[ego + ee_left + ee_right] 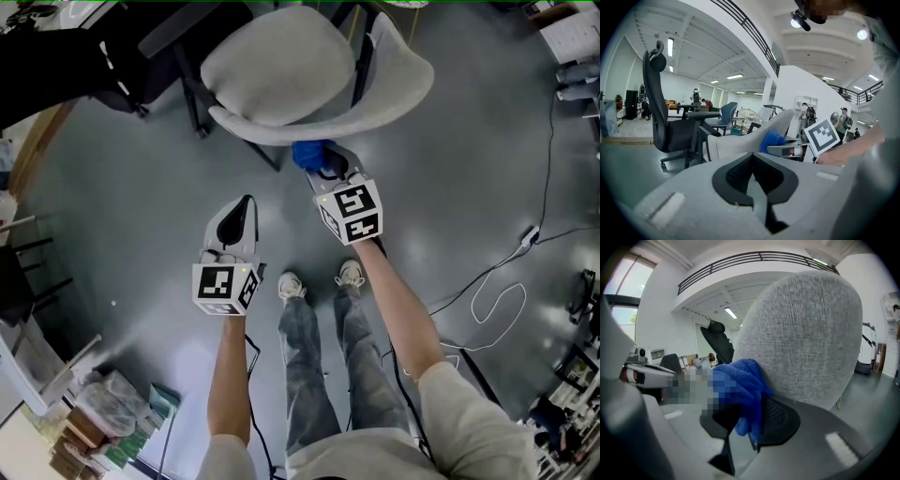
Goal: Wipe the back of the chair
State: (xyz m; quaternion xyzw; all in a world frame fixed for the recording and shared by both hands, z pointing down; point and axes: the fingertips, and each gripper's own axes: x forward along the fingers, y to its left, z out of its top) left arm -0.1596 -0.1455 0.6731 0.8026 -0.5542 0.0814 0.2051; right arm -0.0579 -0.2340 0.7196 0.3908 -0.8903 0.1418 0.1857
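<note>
**Right gripper [326, 172] holding blue cloth [312, 153] at the grey chair [300, 75] back**

Head view: the person is standing behind the grey fabric chair and looking down on it. The right gripper is reaching forward to the chair's back. Its jaws are clamping the bunched blue cloth, which is sitting right at the lower edge of the backrest shell.

Right gripper view: the cloth [740, 380] is bulging out between the black pads of the right gripper [750, 423]. It is lying up against the low left part of the chair back [806, 333], and appears to be touching it. A mosaic patch is covering part of the cloth.

The left gripper [246, 202] is hanging lower and to the left, apart from the chair, and pointing toward it. In the left gripper view its jaws [752, 161] are closed together with nothing between them.

A black office chair [665, 117] is standing off to the left in that view. The person's shoes [292, 286] are planted on the grey floor [141, 187] below the grippers. A white cable [497, 300] is looping on the floor at right.
</note>
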